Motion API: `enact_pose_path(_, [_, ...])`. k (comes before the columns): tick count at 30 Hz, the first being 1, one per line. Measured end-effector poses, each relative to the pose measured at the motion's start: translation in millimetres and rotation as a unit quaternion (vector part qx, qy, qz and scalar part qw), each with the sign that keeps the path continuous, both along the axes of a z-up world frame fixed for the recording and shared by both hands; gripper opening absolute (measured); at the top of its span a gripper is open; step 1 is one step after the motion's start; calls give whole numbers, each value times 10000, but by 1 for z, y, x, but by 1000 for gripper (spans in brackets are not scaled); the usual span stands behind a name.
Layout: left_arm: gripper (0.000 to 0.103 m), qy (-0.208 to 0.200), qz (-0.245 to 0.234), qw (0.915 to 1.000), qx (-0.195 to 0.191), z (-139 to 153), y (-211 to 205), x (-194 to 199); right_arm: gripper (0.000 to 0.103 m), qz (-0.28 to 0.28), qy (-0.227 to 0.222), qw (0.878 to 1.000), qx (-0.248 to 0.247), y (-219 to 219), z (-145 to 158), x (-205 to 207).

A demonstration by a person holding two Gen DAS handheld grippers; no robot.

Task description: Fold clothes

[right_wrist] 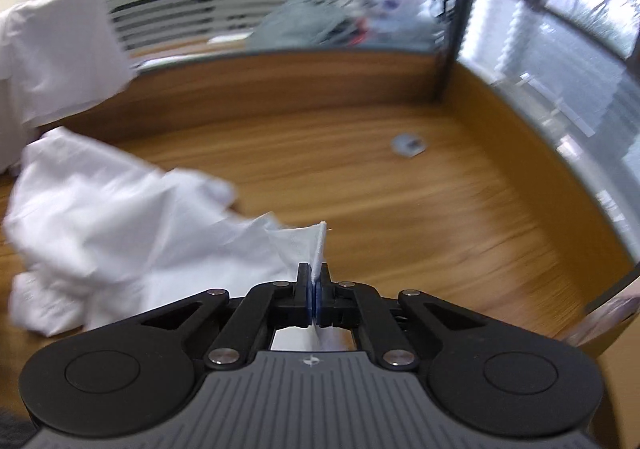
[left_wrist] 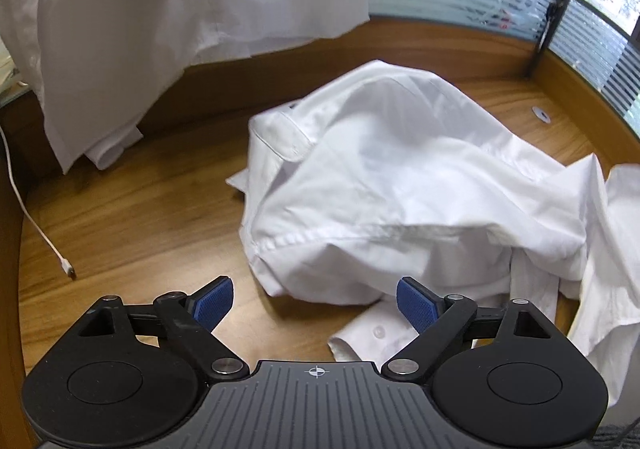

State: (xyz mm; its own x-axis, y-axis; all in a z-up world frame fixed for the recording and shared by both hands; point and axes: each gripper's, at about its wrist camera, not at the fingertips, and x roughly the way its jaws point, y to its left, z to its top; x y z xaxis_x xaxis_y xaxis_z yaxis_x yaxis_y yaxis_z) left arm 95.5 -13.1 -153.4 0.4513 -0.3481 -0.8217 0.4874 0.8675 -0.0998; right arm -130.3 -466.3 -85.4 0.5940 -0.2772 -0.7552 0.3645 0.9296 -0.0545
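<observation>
White cotton fills the middle of the left wrist view: a crumpled white dress shirt (left_wrist: 384,185) lies heaped on the wooden desk (left_wrist: 132,217), its buttoned cuff (left_wrist: 372,333) at lower centre. The left gripper (left_wrist: 316,305) hovers with blue pads spread wide, holding nothing. The right gripper (right_wrist: 314,289) is clamped on a shirt edge; the cloth trails to the frame's left.

- Crumpled white woven-cloth shirt (left_wrist: 400,185): matt, creased.
- Brown wood-grain desk (left_wrist: 140,209): smooth, slight sheen.
- Left black plastic tongs (left_wrist: 316,303): matt, with ribbed blue pads (left_wrist: 214,303).
</observation>
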Motion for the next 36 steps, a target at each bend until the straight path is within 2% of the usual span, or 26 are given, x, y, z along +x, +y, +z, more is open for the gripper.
enact_pose_path(4, [90, 76, -33, 9999, -67, -5, -10, -7, 2, -394, 144, 9987, -301, -36, -7, 16])
enact_pose_path(11, [90, 118, 33, 9998, -165, -9, -23, -16, 2, -718, 348, 9965, -260, -54, -28, 16])
enact_pose_path(13, [90, 163, 49, 9997, -146, -11, -24, -18, 10, -811, 406, 9956, -249, -59, -34, 16])
enact_pose_path(14, [90, 166, 35, 9997, -181, -11, -24, -19, 22, -857, 436, 9951, -243, -61, -37, 16])
enact_pose_path(15, [90, 168, 22, 9996, -212, -12, -24, -20, 38, -903, 465, 9945, -237, -64, -40, 16])
enact_pose_path(17, [90, 142, -2, 9997, -181, -15, -24, -22, 52, -975, 476, 9939, -208, -65, -42, 14])
enact_pose_path(21, [90, 178, 61, 9998, -102, -25, -22, -22, 57, -854, 330, 9958, 82, -32, -32, -12])
enact_pose_path(27, [90, 443, 253, 9983, -271, -39, -19, -16, 64, -700, 190, 9935, 874, 22, -38, -40])
enact_pose_path(31, [90, 487, 187, 9979, -384, -45, -26, -19, 64, -609, 85, 9892, 1334, 53, -55, -55])
enact_pose_path(36, [90, 547, 136, 9971, -519, -53, -42, -21, 64, -722, 204, 9801, 1835, 86, -86, -61])
